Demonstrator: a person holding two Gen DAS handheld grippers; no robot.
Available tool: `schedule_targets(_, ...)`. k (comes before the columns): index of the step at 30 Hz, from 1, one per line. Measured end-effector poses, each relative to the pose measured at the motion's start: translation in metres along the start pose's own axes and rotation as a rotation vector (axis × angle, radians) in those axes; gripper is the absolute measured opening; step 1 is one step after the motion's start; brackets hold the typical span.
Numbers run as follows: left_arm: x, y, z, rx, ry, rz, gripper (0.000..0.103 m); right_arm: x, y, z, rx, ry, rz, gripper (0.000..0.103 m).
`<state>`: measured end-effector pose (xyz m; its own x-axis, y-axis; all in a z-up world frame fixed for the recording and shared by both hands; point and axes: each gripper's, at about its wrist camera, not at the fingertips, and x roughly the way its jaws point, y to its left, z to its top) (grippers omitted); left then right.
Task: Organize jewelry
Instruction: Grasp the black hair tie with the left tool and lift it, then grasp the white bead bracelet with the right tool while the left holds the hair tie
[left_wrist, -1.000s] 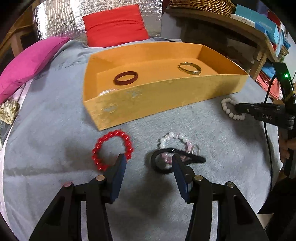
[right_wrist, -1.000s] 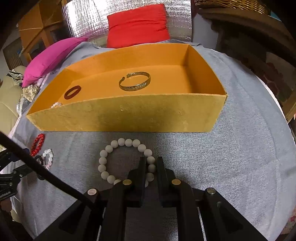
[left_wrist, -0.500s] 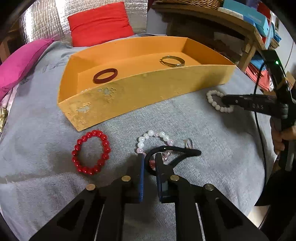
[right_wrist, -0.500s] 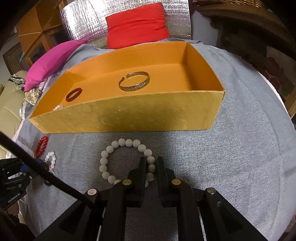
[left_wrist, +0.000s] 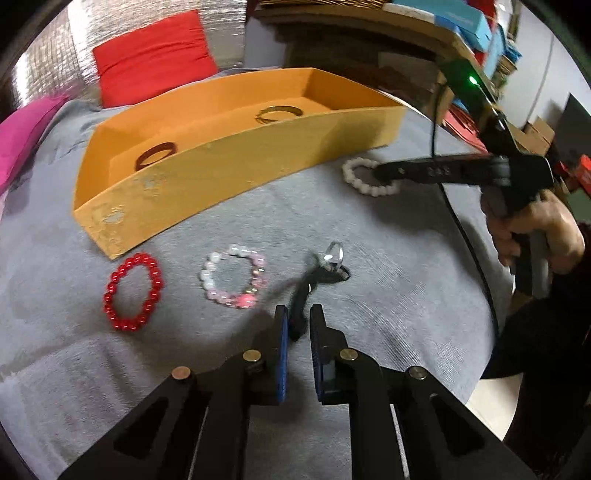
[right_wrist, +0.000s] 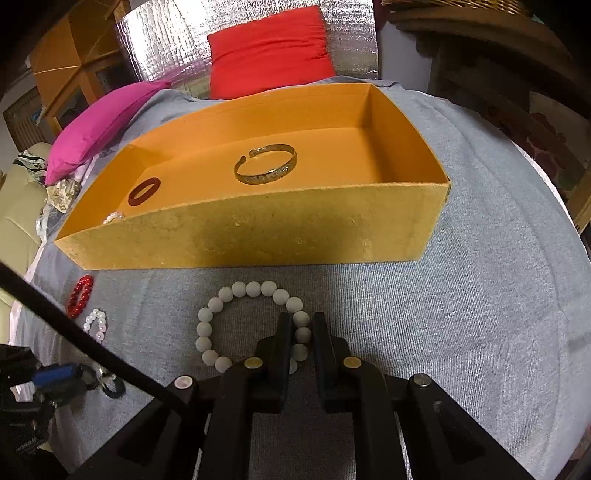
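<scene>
No writing can be read. An open orange cardboard box (right_wrist: 258, 236) on the grey cloth-covered worktop (right_wrist: 480, 295) holds a gold metal bangle (right_wrist: 266, 168), a dark red ring-shaped bangle (right_wrist: 144, 191) and a few white beads at its near wall. The left gripper (left_wrist: 297, 325), its jaws narrow, pinches a black cord (left_wrist: 299, 295) with a silver clasp. Beside it lie a red bead bracelet (left_wrist: 133, 291) and a pink-and-white one (left_wrist: 232, 277). The right gripper (right_wrist: 298, 328), its jaws narrow, clamps a matte white bead bracelet (right_wrist: 236, 317) before the box.
</scene>
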<state>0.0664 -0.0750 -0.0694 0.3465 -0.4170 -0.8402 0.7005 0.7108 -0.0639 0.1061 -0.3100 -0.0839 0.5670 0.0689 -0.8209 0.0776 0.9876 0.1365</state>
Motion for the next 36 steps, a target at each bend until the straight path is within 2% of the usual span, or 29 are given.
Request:
schedule_targets(4,0.010,-0.011,0.002,0.025,0.034,0.042,0.015,0.000,0.000,0.000,0.000,0.000,0.000,0.014)
schedule_targets(8,0.014,-0.016,0.008,0.017,0.029,0.057,0.026,0.000,-0.001,0.001,0.000,0.001,0.003,0.014)
schedule_targets(13,0.021,-0.023,0.017,0.010,0.024,0.059,0.026,0.000,-0.002,0.000,0.004,-0.001,0.009,0.014)
schedule_targets(14,0.023,-0.020,0.019,0.002,0.022,0.055,0.026,0.000,-0.003,0.000,0.004,-0.002,0.012,0.014)
schedule_targets(16,0.026,-0.016,0.022,-0.013,0.018,0.054,0.018,-0.001,-0.004,0.000,0.006,-0.001,0.015,0.014)
schedule_targets(17,0.026,-0.015,0.024,-0.018,0.016,0.059,0.011,-0.002,-0.005,-0.001,0.009,-0.001,0.019,0.014)
schedule_targets(18,0.026,-0.013,0.025,-0.023,0.013,0.058,0.010,-0.002,-0.006,-0.001,0.017,0.000,0.025,0.014)
schedule_targets(27,0.016,-0.012,0.037,-0.050,-0.067,0.039,0.008,-0.008,-0.002,0.000,0.015,-0.016,0.066,0.013)
schedule_targets(32,0.009,-0.005,0.048,-0.098,-0.113,0.051,0.008,-0.020,0.009,0.001,-0.004,-0.064,0.101,0.013)
schedule_targets(36,0.008,-0.004,0.051,-0.102,-0.119,0.049,0.008,-0.024,0.018,0.002,-0.033,-0.079,0.105,0.013)
